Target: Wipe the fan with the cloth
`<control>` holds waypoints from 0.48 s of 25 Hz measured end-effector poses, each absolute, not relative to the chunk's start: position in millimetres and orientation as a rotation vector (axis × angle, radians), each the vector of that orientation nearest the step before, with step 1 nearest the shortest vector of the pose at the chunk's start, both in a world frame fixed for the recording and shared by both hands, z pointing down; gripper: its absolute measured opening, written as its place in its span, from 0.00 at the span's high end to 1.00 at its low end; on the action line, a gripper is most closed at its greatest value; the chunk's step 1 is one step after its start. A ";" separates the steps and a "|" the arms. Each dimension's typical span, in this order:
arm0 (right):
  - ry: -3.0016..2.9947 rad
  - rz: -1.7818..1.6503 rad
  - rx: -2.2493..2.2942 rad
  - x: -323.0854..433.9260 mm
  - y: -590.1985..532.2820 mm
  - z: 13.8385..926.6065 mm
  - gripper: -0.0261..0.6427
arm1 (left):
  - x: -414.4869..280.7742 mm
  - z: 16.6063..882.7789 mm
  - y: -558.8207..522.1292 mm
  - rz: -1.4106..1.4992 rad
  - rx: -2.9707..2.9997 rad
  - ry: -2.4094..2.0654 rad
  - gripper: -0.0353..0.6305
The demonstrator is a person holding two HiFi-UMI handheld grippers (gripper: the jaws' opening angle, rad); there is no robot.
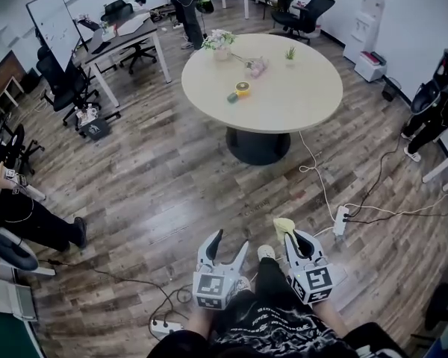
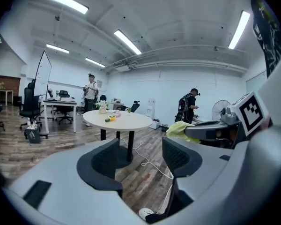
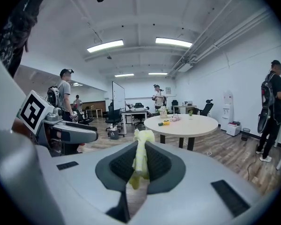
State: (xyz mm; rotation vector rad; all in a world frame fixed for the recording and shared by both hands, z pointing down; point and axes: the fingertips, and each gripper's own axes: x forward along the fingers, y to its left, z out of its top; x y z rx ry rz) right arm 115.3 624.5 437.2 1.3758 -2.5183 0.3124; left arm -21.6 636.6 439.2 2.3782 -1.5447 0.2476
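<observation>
My right gripper (image 3: pixel 140 168) is clenched on the yellow cloth (image 3: pixel 141 144), which hangs upright between its jaws. My left gripper (image 2: pixel 140 158) is released and empty. The fan (image 2: pixel 220 109) stands far off, well right of the table (image 2: pixel 131 122). I judge the right gripper nearer.

Over the wood floor (image 1: pixel 172 177), the left hand-held gripper (image 1: pixel 231 241) has its jaws apart. Beside it, the right hand-held gripper (image 1: pixel 295 239) pinches a yellow cloth (image 1: pixel 284 224). Well beyond them, a round tabletop (image 1: pixel 299 103) carries flowers (image 1: pixel 220 43) and a tape roll (image 1: pixel 242 89).
</observation>
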 end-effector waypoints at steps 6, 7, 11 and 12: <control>-2.541 0.309 1.355 114.4 580.3 444.0 0.89 | -30.0 440.6 595.4 0.158 2.310 -1.571 0.48; -2.546 0.304 1.348 115.7 567.9 445.5 0.89 | -30.6 439.9 583.4 0.165 2.313 -1.589 0.47; -2.562 0.297 1.312 119.4 511.1 450.2 0.89 | -35.0 437.0 530.1 0.172 2.285 -1.642 0.47; -2.568 0.302 1.302 119.4 494.5 451.1 0.90 | -37.0 435.8 514.6 0.167 2.268 -1.660 0.47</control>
